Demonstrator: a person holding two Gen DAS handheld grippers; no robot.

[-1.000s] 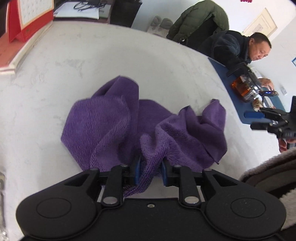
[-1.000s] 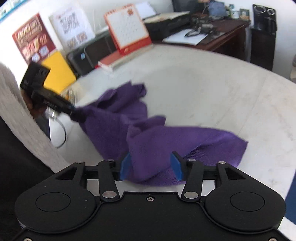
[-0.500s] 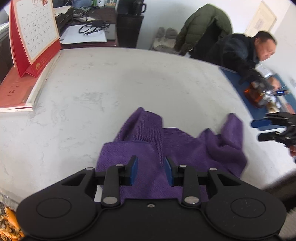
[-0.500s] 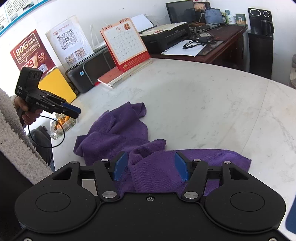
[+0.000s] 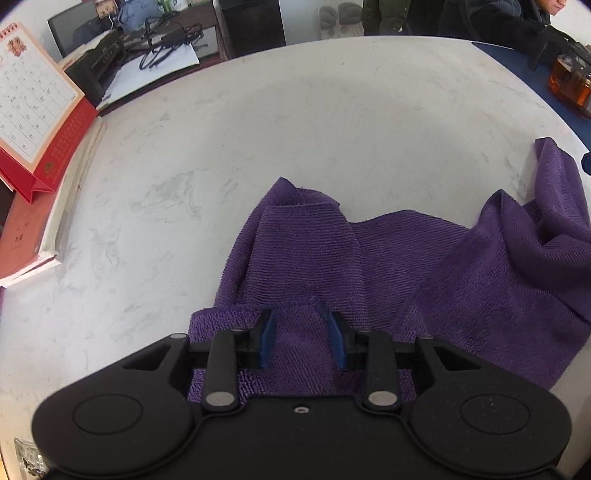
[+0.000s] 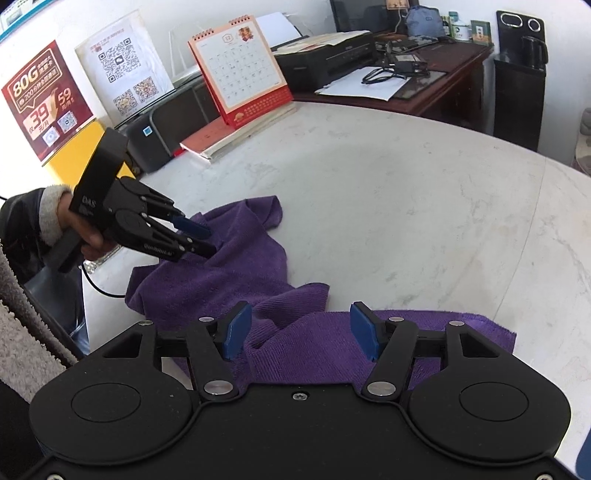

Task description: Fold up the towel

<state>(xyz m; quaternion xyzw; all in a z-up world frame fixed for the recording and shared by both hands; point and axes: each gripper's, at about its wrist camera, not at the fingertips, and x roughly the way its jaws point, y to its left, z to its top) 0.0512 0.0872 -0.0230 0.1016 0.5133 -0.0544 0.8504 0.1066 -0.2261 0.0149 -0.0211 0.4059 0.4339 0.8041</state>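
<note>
A crumpled purple towel [image 5: 424, 266] lies bunched on the white marble table [image 5: 295, 110]. My left gripper [image 5: 301, 332] is open, and a folded corner of the towel sits under the gap between its blue pads. In the right wrist view the towel [image 6: 229, 273] spreads from left to lower right. There the left gripper [image 6: 208, 242], held in a hand, hovers open just over the towel's left part. My right gripper [image 6: 300, 328] is open wide above the towel's near edge, gripping nothing.
A red desk calendar [image 6: 240, 70] on a stack of books [image 6: 225, 136] stands at the table's far left edge, with a black printer [image 6: 151, 136] beside it. A seated person [image 5: 517, 22], an amber glass pot [image 5: 569, 81] and a blue mat are at the far right.
The left gripper let go of the towel, lifted away, then came back down open over its left corner. The towel dropped flatter on the table. The right gripper stayed open.
</note>
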